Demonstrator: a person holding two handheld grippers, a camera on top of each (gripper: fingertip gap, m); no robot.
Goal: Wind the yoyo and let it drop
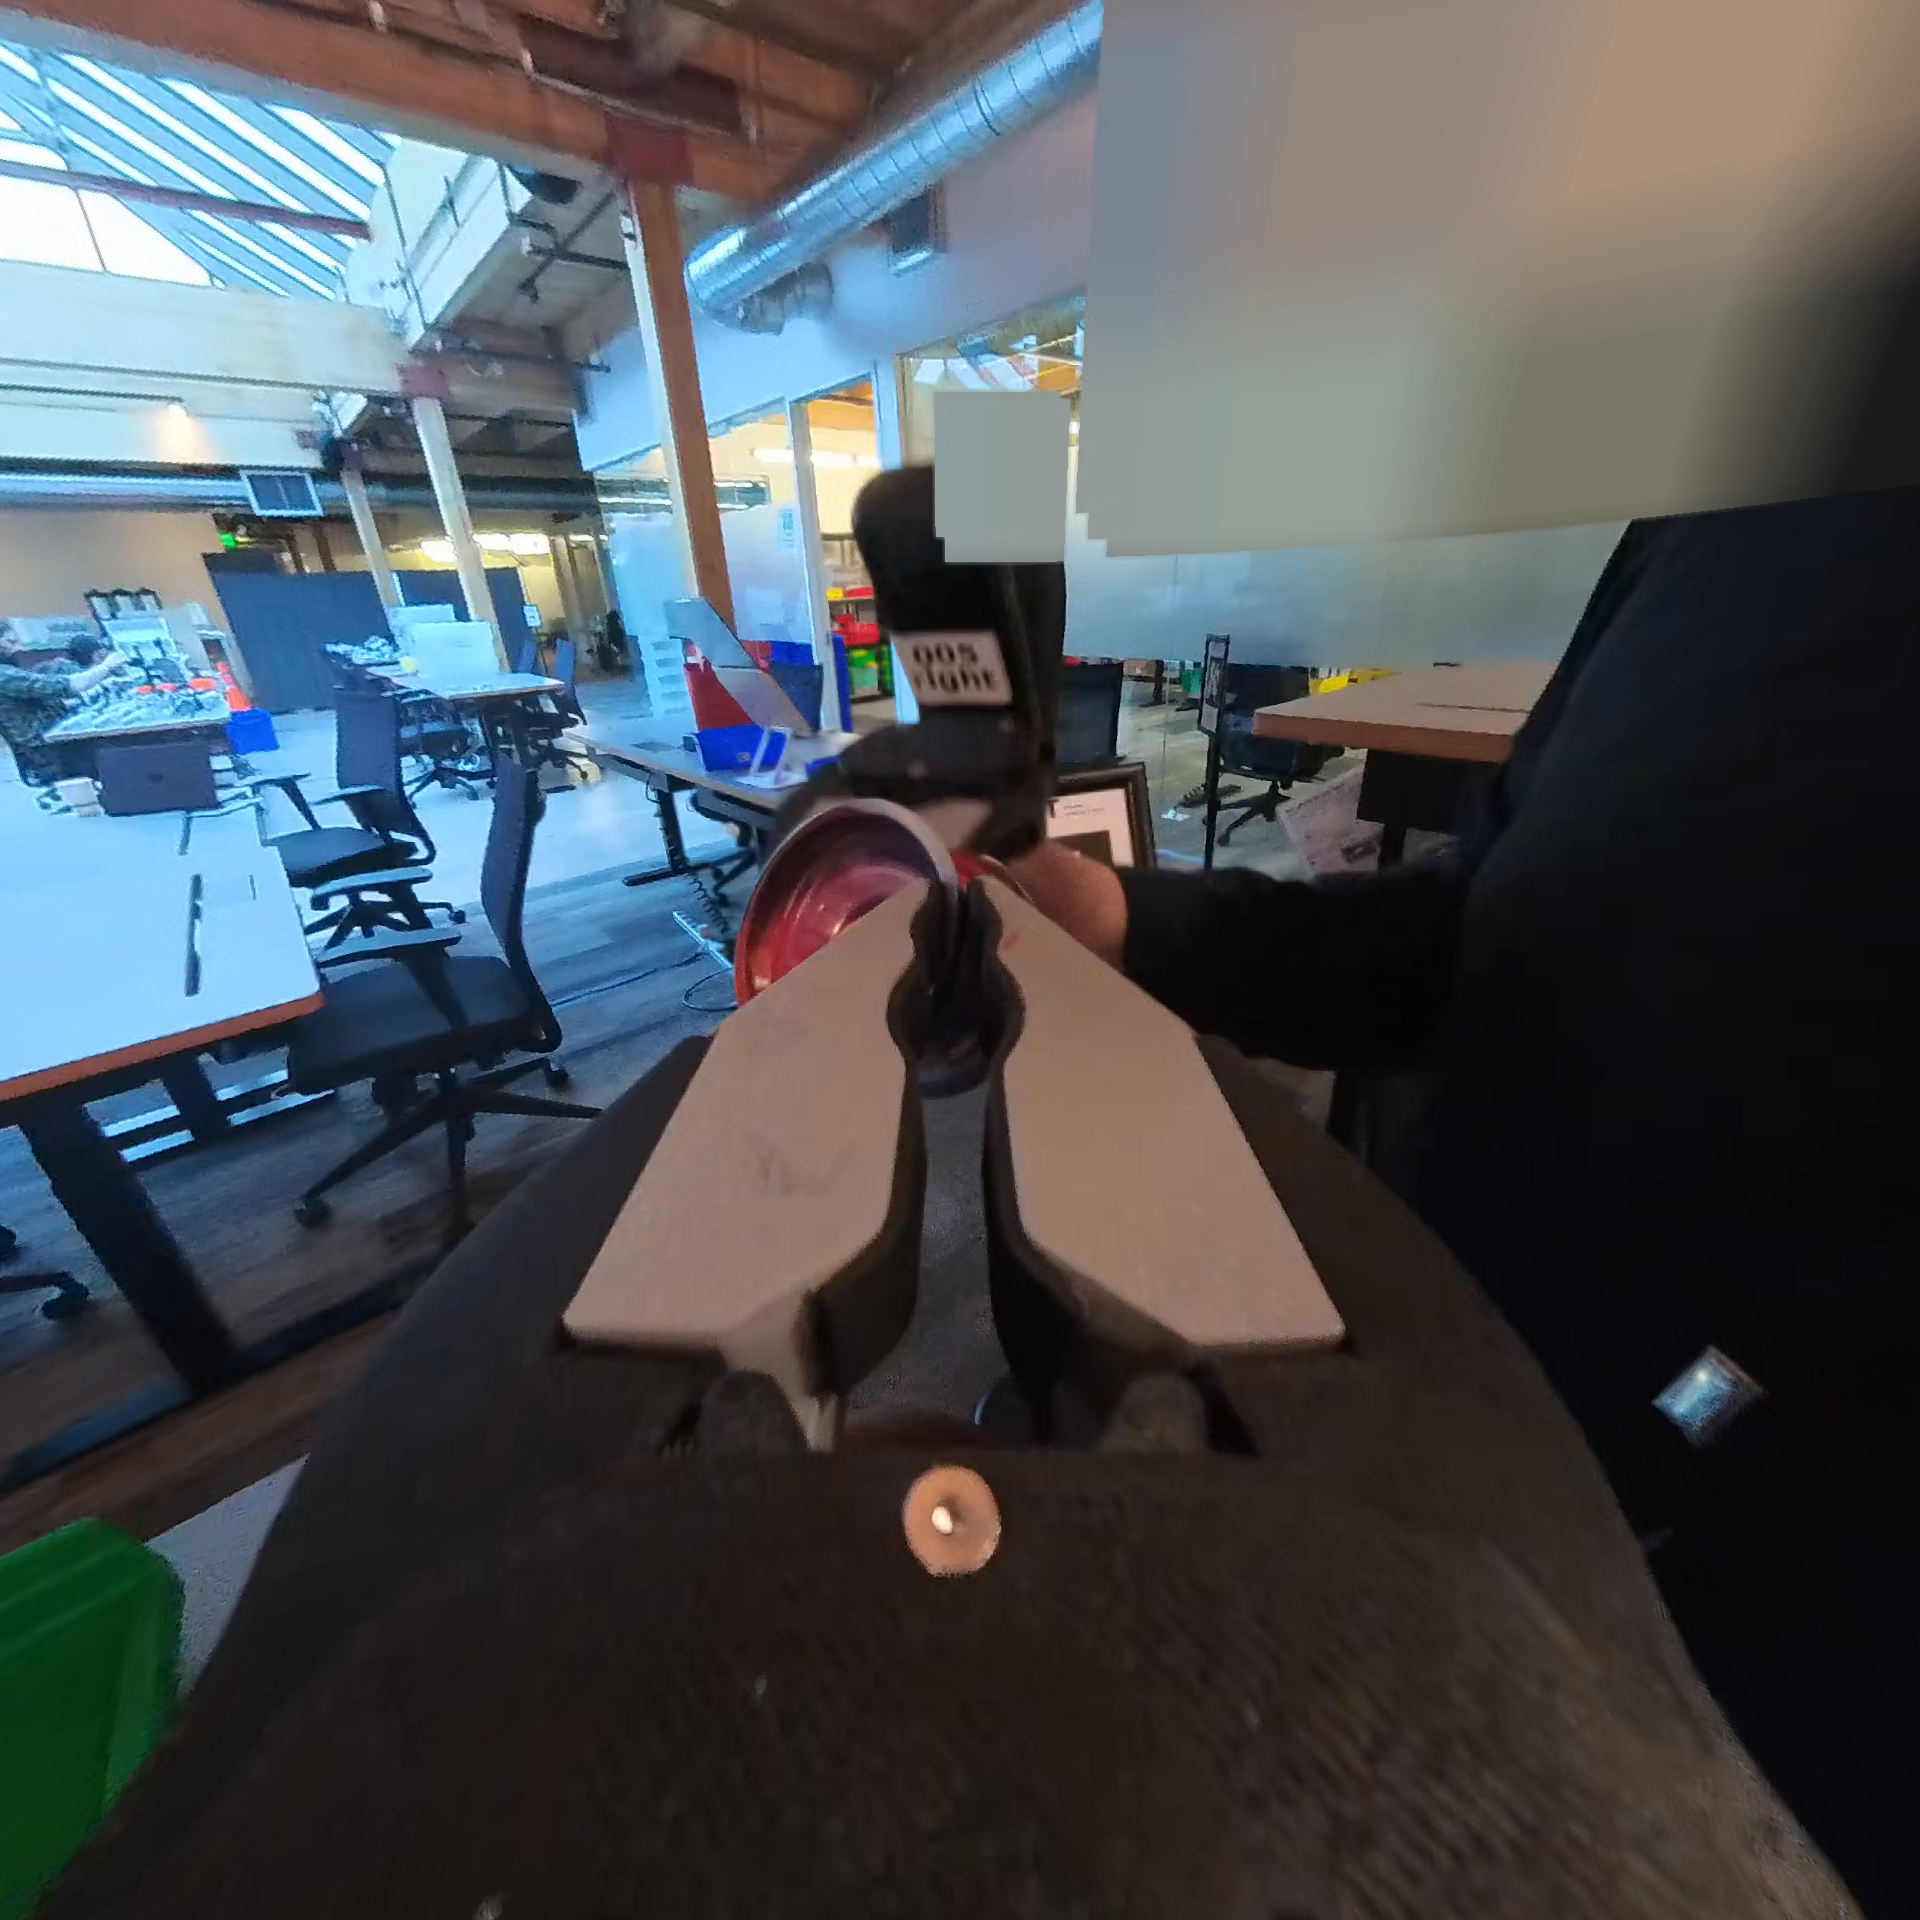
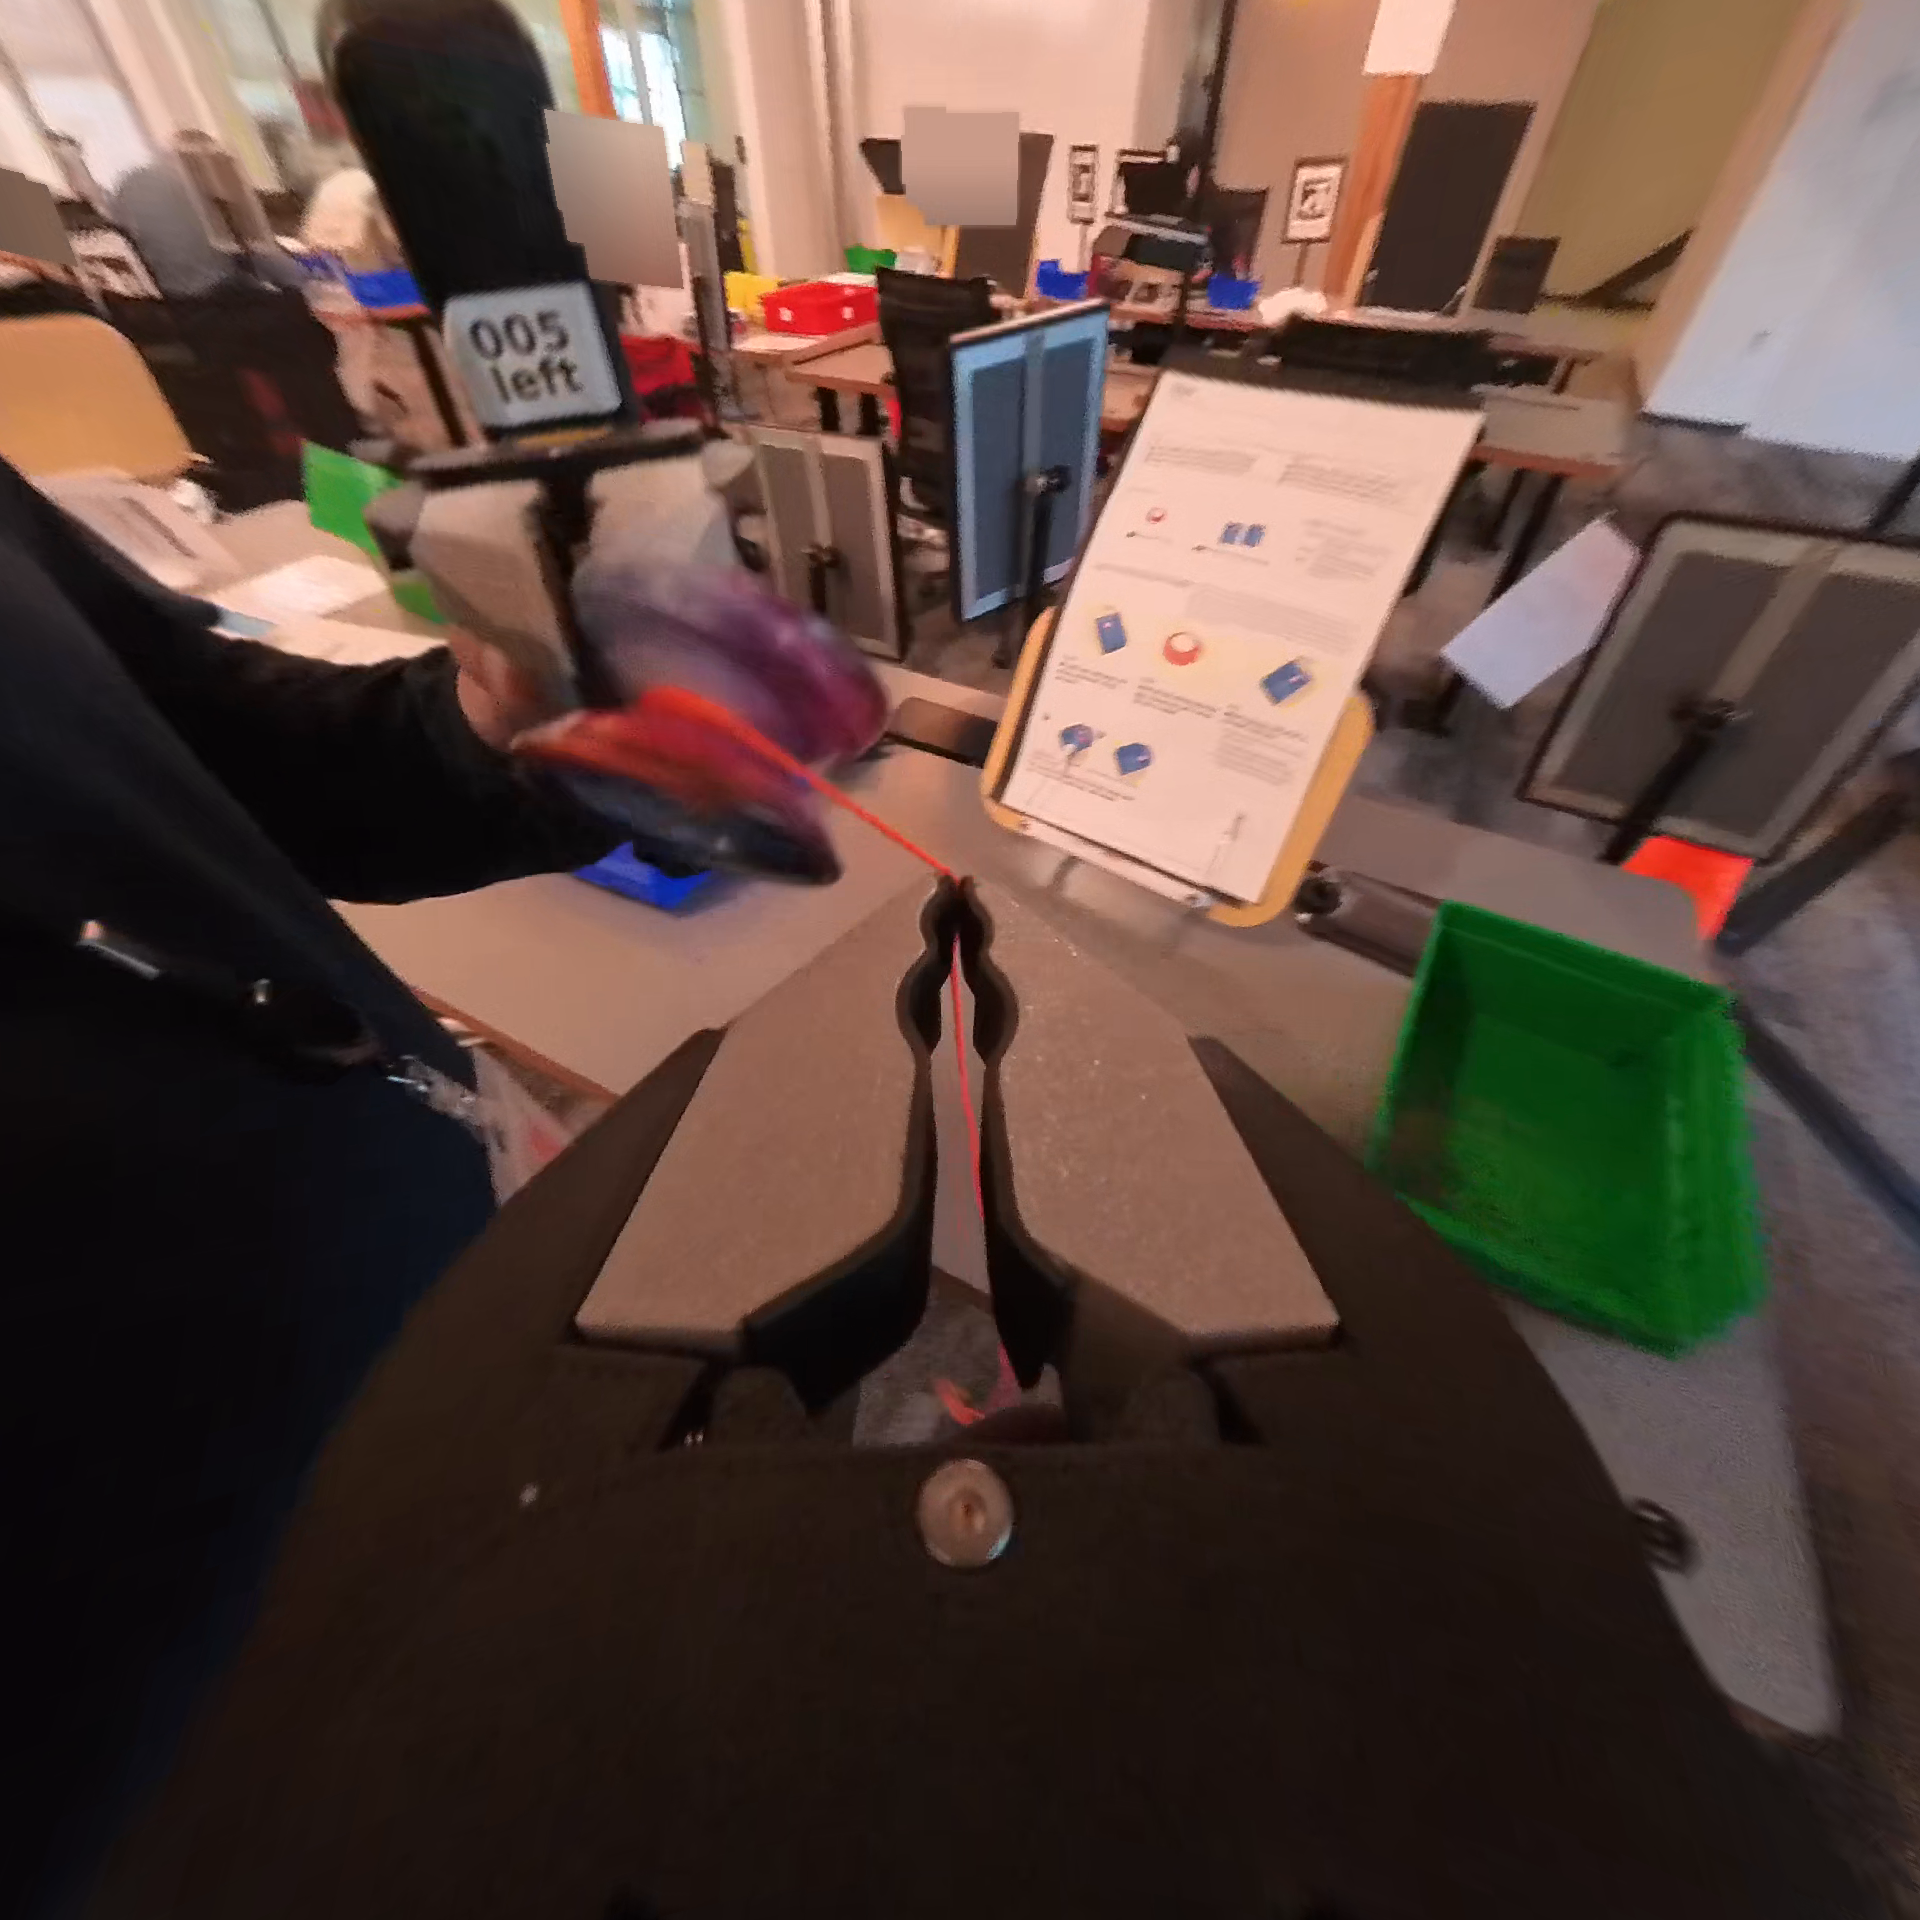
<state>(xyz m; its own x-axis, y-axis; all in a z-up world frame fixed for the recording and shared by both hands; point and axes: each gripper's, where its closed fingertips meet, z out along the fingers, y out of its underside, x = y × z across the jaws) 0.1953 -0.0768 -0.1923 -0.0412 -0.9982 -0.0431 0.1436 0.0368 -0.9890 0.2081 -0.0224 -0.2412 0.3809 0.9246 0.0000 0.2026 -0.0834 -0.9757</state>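
A purple and red metallic yoyo (image 1: 831,894) is held in the air in front of a person in dark clothes. My left gripper (image 1: 956,909) is shut on the yoyo's rim, which sits between its pads. In the right wrist view the yoyo (image 2: 727,717) is blurred and hangs at the left gripper's (image 2: 561,623) tips. My right gripper (image 2: 956,888) is shut on the red string (image 2: 873,821), which runs taut from its tips up and left into the yoyo's groove. The string's tail trails back between the fingers. The right gripper (image 1: 966,727) also shows just behind the yoyo.
A grey table (image 2: 623,966) lies below, with a green bin (image 2: 1558,1132) at the right, an instruction sheet on a stand (image 2: 1226,644) beyond, and a blue object (image 2: 644,883) under the yoyo. Office chairs (image 1: 436,977) and a white desk (image 1: 125,935) stand to the left. One gripper's finger ends stand about 7 cm off the other's.
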